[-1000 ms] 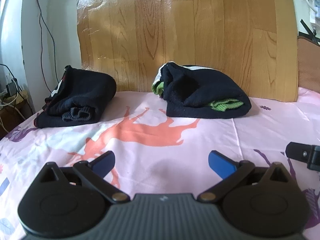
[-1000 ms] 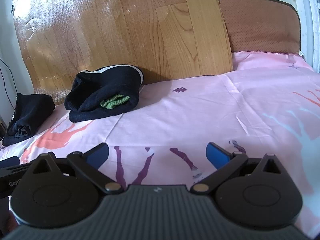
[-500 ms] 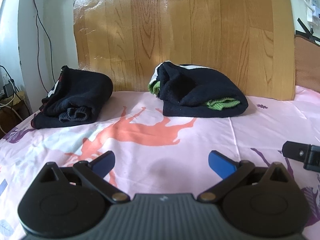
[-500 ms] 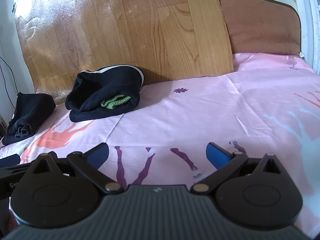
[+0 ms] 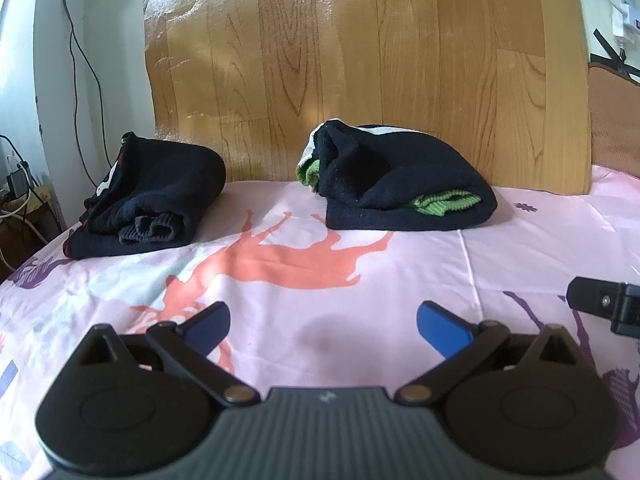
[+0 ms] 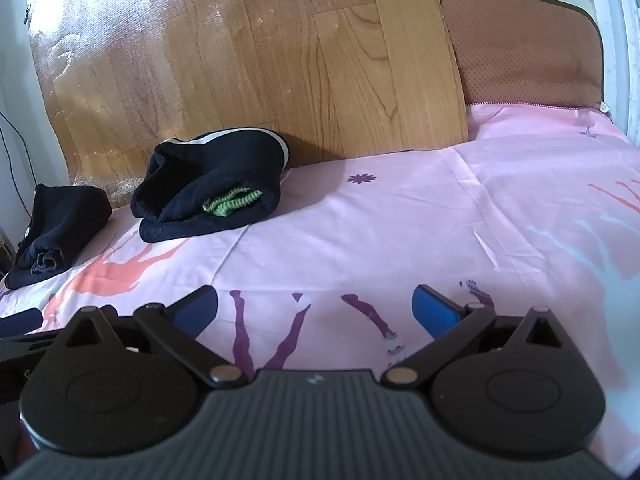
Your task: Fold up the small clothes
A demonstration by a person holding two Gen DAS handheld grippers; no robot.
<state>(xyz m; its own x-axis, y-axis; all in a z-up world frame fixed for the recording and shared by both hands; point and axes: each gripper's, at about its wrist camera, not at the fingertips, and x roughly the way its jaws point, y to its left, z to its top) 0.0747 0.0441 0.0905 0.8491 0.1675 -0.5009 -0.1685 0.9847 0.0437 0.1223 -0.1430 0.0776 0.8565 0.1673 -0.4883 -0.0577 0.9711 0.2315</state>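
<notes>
Two folded dark garments lie at the back of the pink bed sheet [image 5: 420, 272], against the wooden board. The left one [image 5: 152, 204] is black with a red and white edge; it also shows in the right wrist view [image 6: 60, 228]. The right one [image 5: 400, 188] is black with green ribbed cuffs showing; it also shows in the right wrist view [image 6: 212, 196]. My left gripper [image 5: 323, 322] is open and empty, low over the sheet, well short of both garments. My right gripper [image 6: 315, 307] is open and empty over the sheet, to the right of the garments.
A wooden board [image 5: 360, 72] stands upright behind the garments. A brown cushion [image 6: 524, 52] leans at the back right. Cables and a wall [image 5: 24, 128] lie past the bed's left edge. Part of the right gripper [image 5: 608, 304] shows at the right of the left wrist view.
Both grippers have drifted slightly; the garments sit a little lower and left in the left wrist view. Nothing was grasped or released.
</notes>
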